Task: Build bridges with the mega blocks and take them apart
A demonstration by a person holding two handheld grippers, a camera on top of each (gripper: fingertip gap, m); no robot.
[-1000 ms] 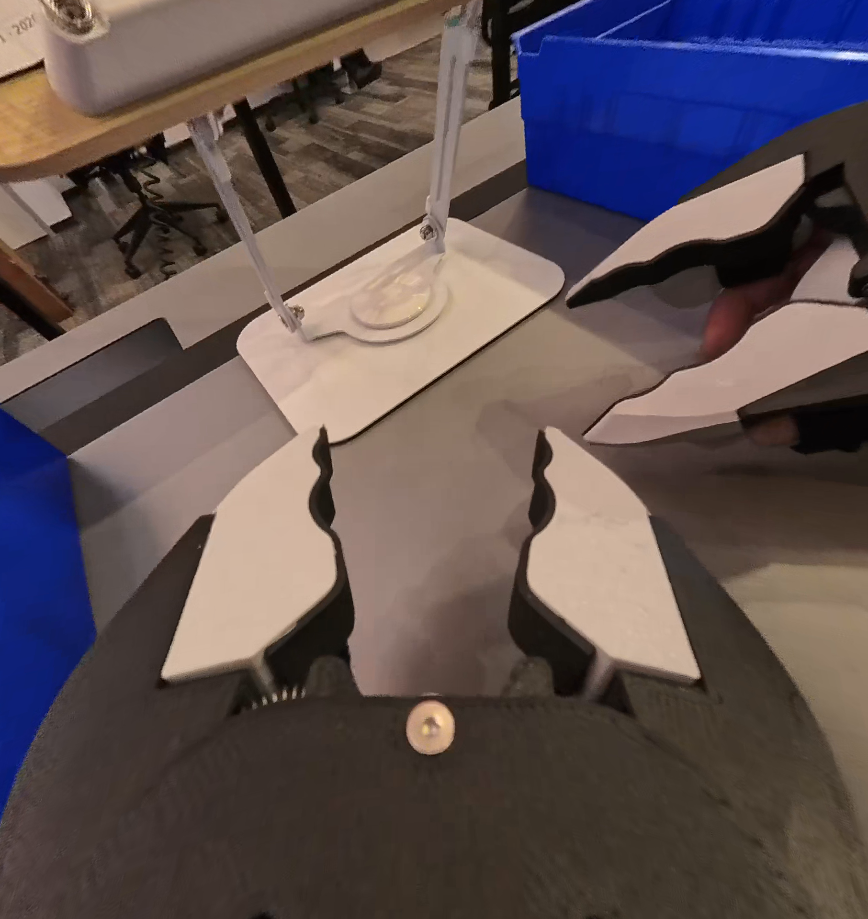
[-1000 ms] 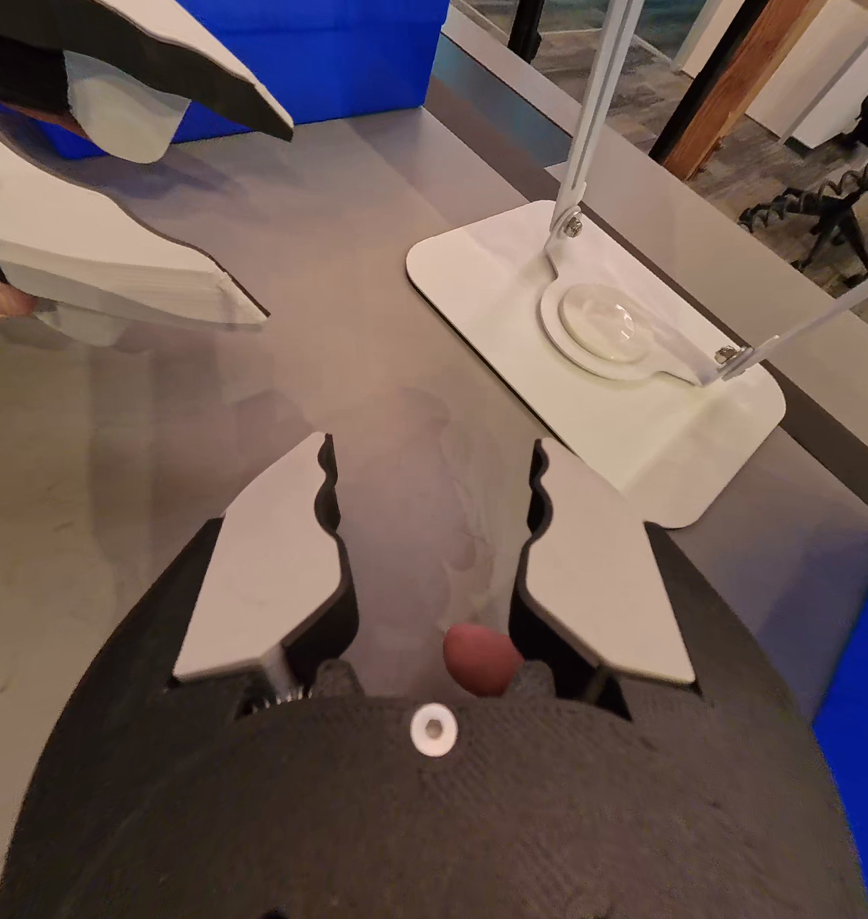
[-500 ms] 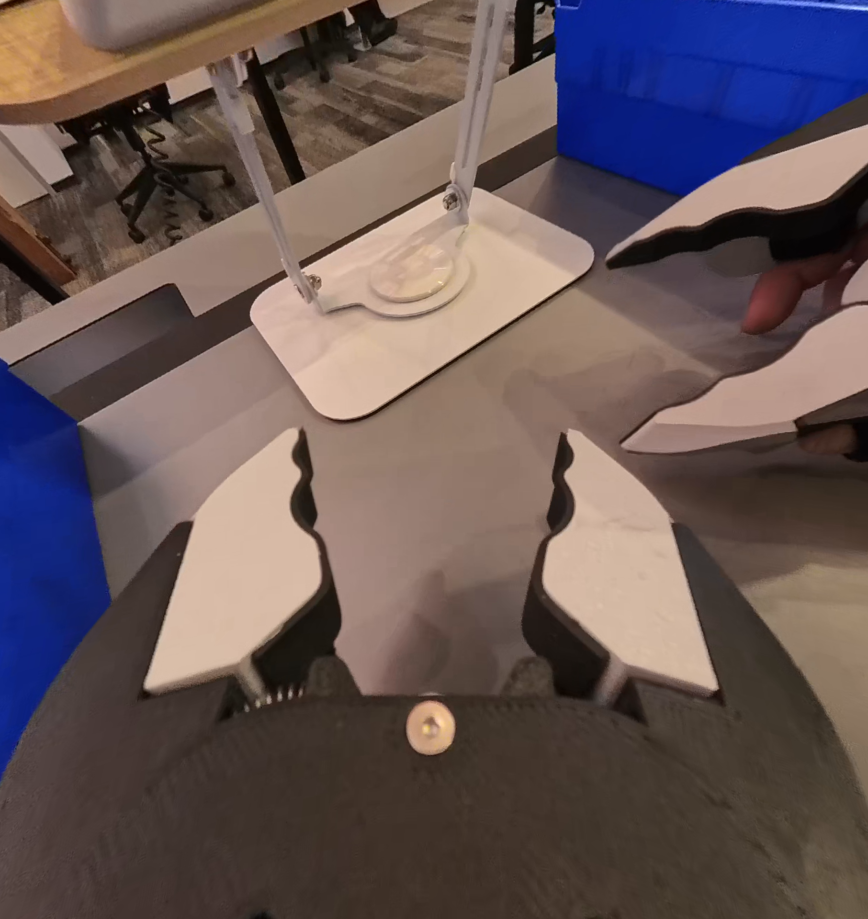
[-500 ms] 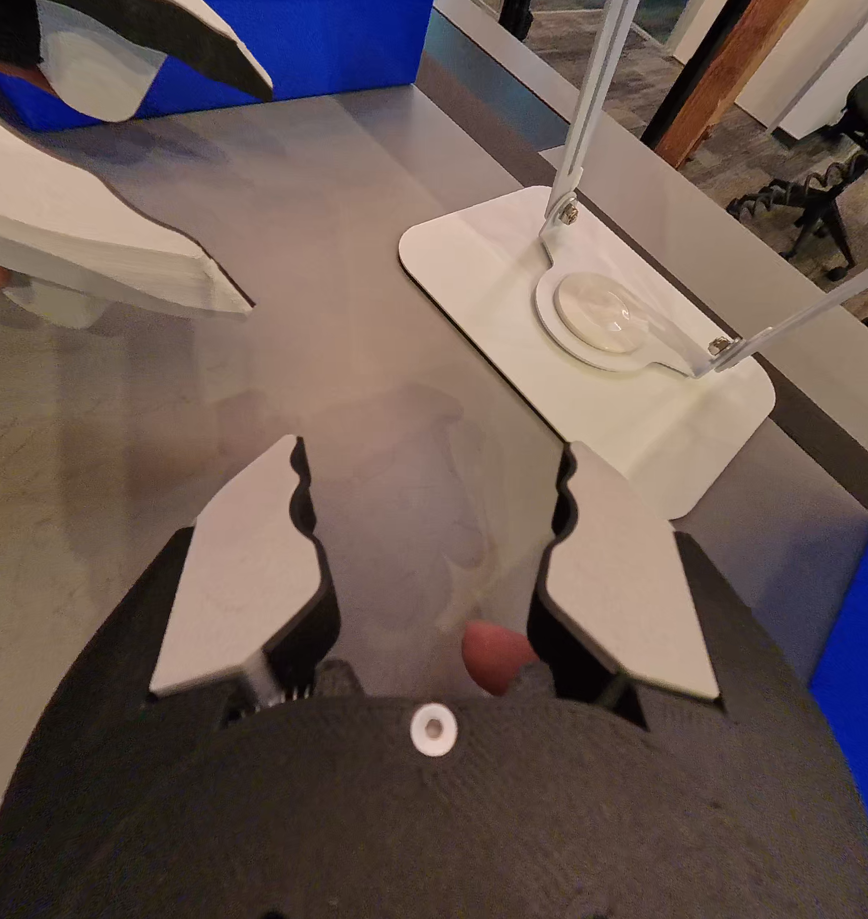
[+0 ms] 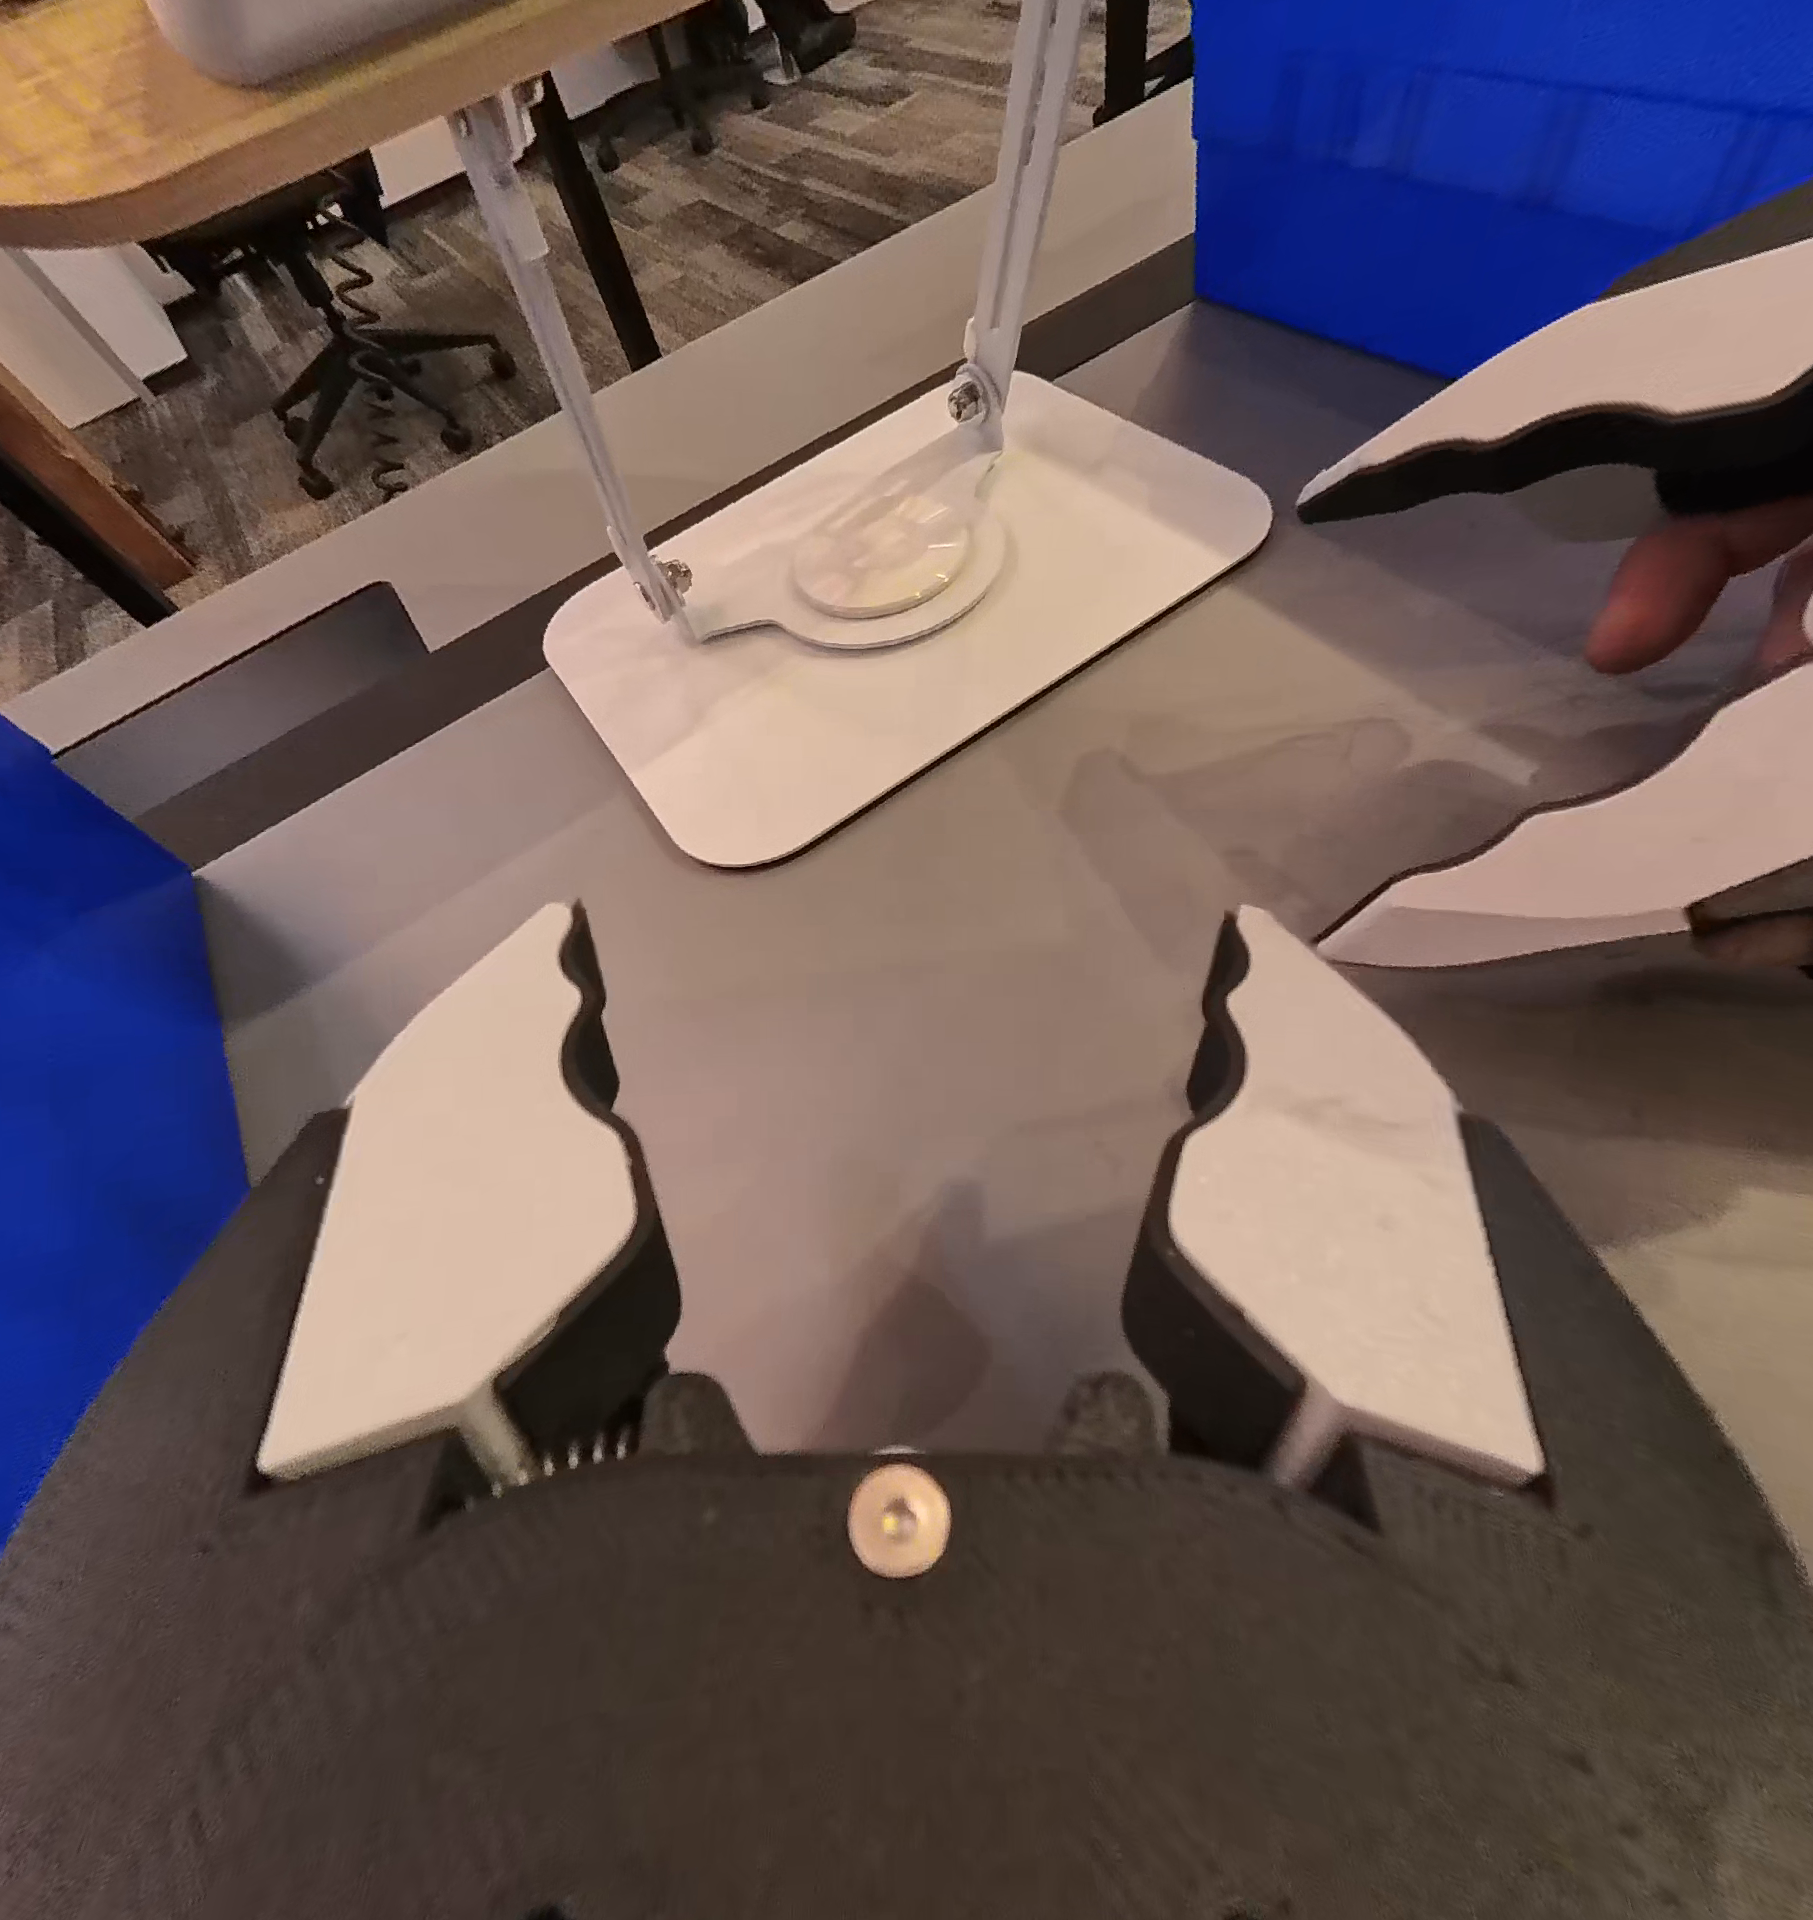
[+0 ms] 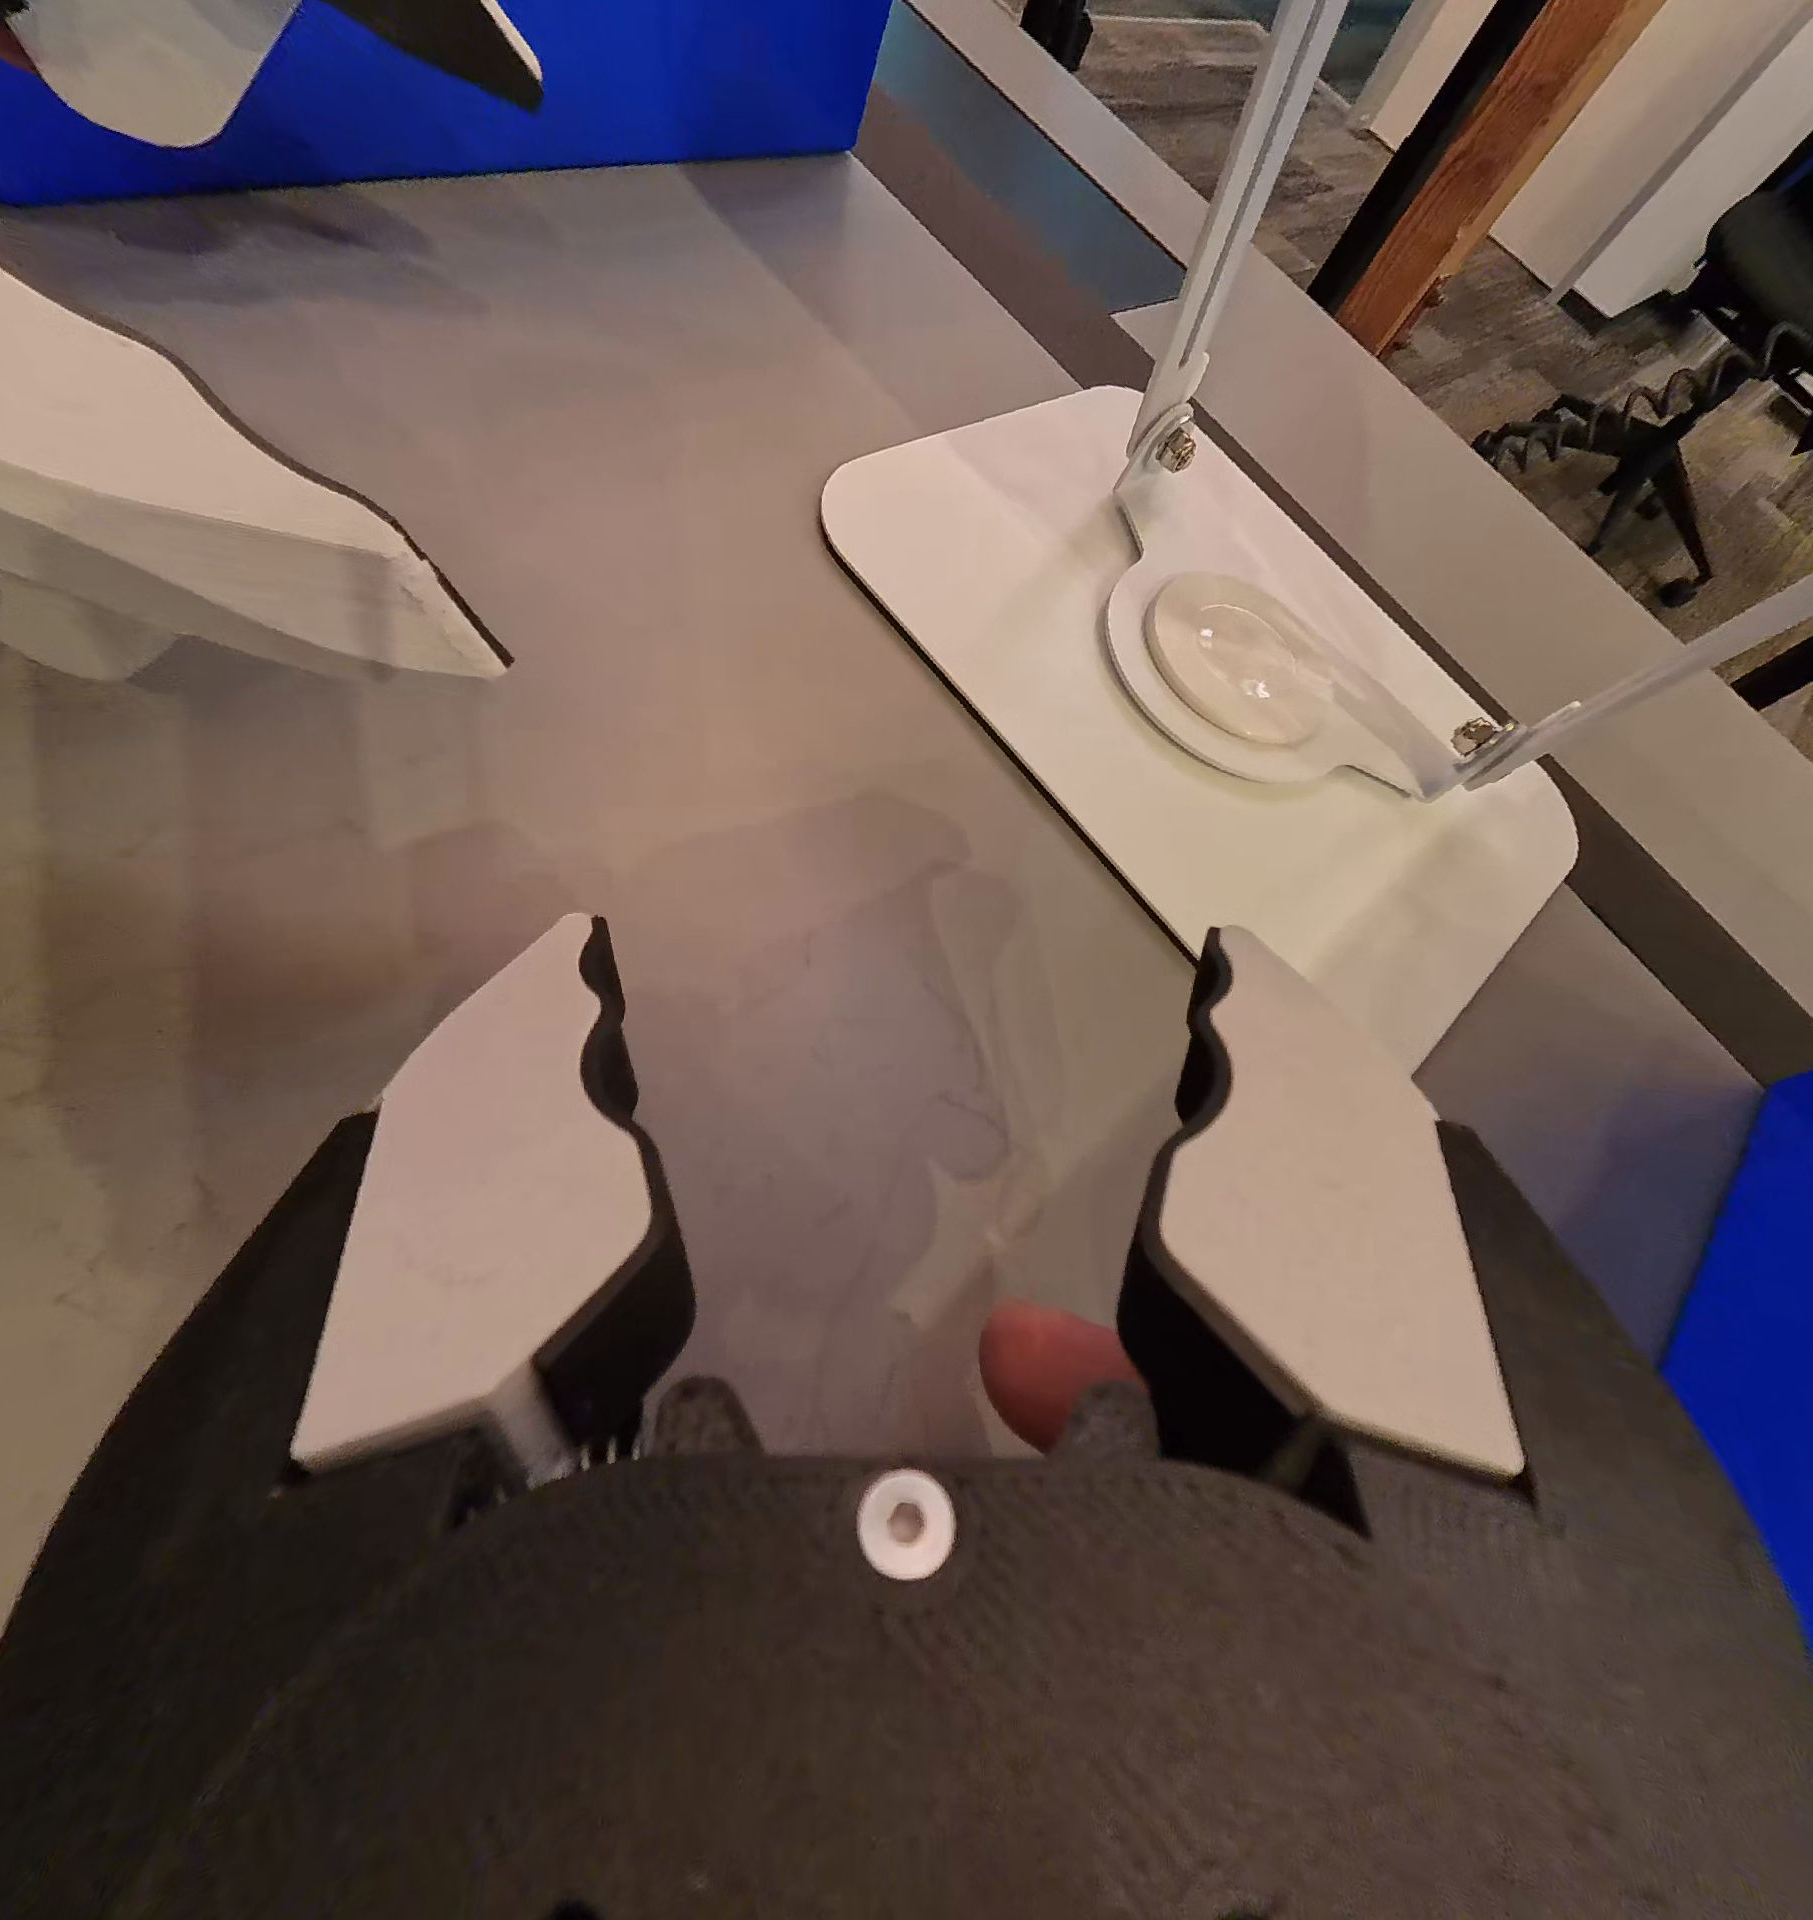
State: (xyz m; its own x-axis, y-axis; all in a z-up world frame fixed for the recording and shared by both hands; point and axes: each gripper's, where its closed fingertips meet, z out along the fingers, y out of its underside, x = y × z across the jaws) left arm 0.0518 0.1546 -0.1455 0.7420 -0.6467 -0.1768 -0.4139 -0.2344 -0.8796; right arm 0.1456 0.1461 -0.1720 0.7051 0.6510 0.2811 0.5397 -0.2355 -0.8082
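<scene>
Both tools, left tool [image 5: 902, 935] and right tool [image 6: 902, 945], are hovering spread wide with nothing between their fingers above bare grey counter [image 5: 902, 1039]; a white stand base [image 5: 912, 665] is sitting ahead, blue bins [image 5: 1504, 156] are hemming the sides. No blocks are showing in either view.

Between the left gripper's [image 5: 902, 925] wide-apart fingers lies only bare grey tabletop [image 5: 881, 1039]. Straight ahead stands a white stand base [image 5: 777, 758]. A blue bin [image 5: 50, 1039] blocks the left side, and the right gripper [image 5: 1307, 727] is close on the right.
</scene>
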